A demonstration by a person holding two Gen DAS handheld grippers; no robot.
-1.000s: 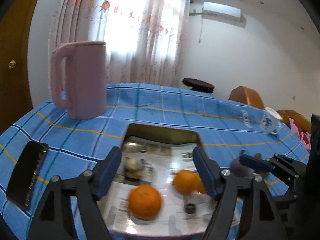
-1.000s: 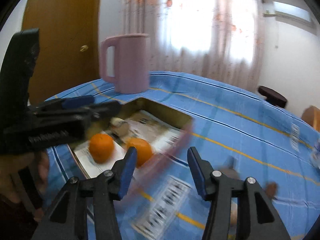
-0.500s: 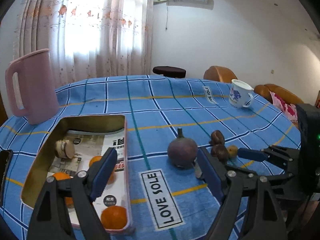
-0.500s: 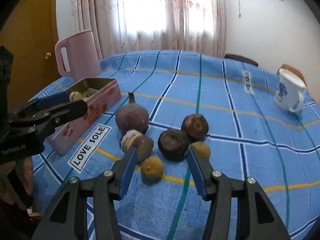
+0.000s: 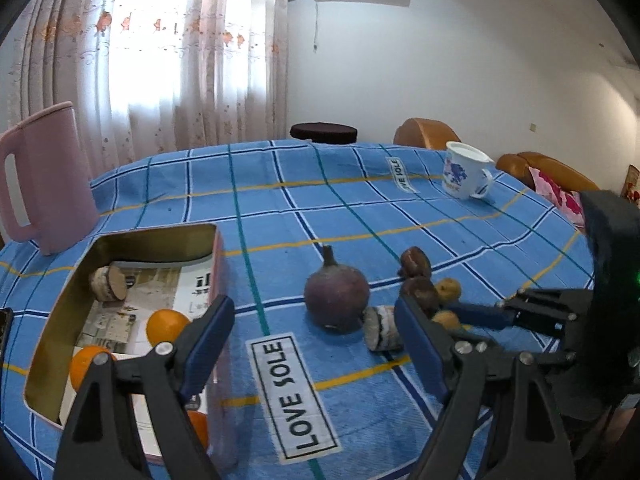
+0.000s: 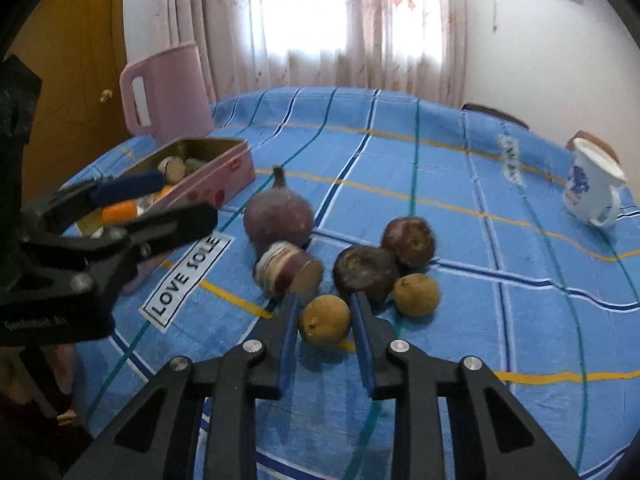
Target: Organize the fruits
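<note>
A pink tin box (image 5: 218, 264) (image 6: 224, 176) holds oranges (image 5: 166, 326) and a cut fruit piece (image 5: 108, 283). On the blue cloth lie a large purple fruit (image 5: 336, 300) (image 6: 279, 213), a cut piece (image 6: 288, 272), two dark round fruits (image 6: 366, 272) (image 6: 408, 241) and two small tan fruits (image 6: 325, 320) (image 6: 416, 294). My right gripper (image 6: 325, 322) has its fingers around the nearer tan fruit, touching both sides. My left gripper (image 5: 314, 344) is open and empty above the cloth, between the box and the purple fruit.
A pink jug (image 5: 44, 176) (image 6: 168, 92) stands behind the box. A white mug with blue print (image 5: 464, 176) (image 6: 592, 188) stands at the far right. A phone edge (image 5: 4, 332) lies at the left. Chairs and a stool stand beyond the table.
Both grippers swung right from the box toward the loose fruits. The right gripper moved forward and closed its fingers around the small tan fruit. The left gripper stayed open.
</note>
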